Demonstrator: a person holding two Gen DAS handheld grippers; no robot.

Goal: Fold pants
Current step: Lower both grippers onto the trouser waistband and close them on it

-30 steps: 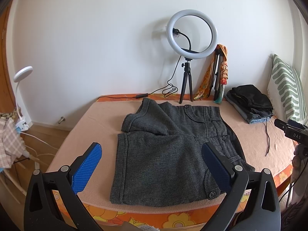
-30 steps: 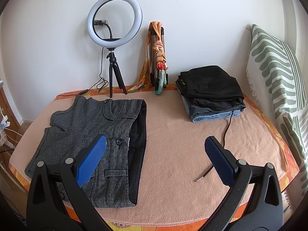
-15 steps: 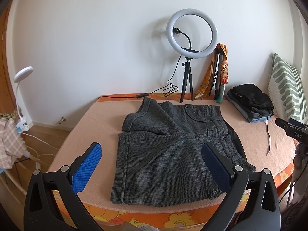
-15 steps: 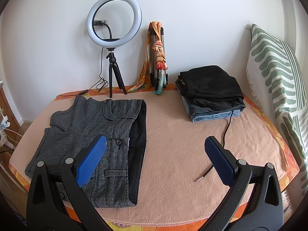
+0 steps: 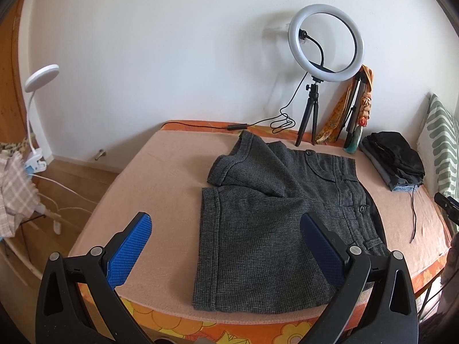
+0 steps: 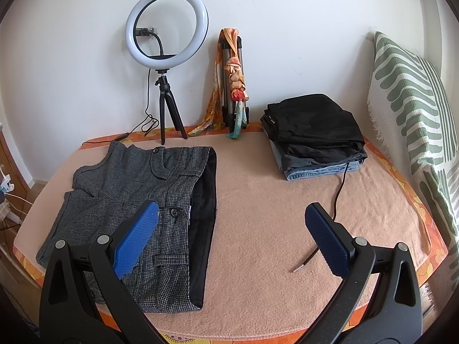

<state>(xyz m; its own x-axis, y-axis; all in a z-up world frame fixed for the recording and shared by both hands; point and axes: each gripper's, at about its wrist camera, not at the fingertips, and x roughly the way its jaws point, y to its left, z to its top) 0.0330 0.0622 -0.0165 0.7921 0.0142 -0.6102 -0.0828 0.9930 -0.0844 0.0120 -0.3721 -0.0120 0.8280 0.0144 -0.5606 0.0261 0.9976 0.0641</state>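
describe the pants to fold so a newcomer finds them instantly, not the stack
On the peach blanket covering the bed, look below the ring light by the wall. The grey shorts lie spread flat there, black lining showing at the waist. The stack near the striped pillow is black and blue denim, already folded; the shorts are grey houndstooth with buttons.

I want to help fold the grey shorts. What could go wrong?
1. One leg of the grey shorts is bunched, so a fold might come out crooked.
2. The shorts' near edge lies by the table edge; a tug could slide them off.
3. The loose black cord lies close to the right gripper and may snag.
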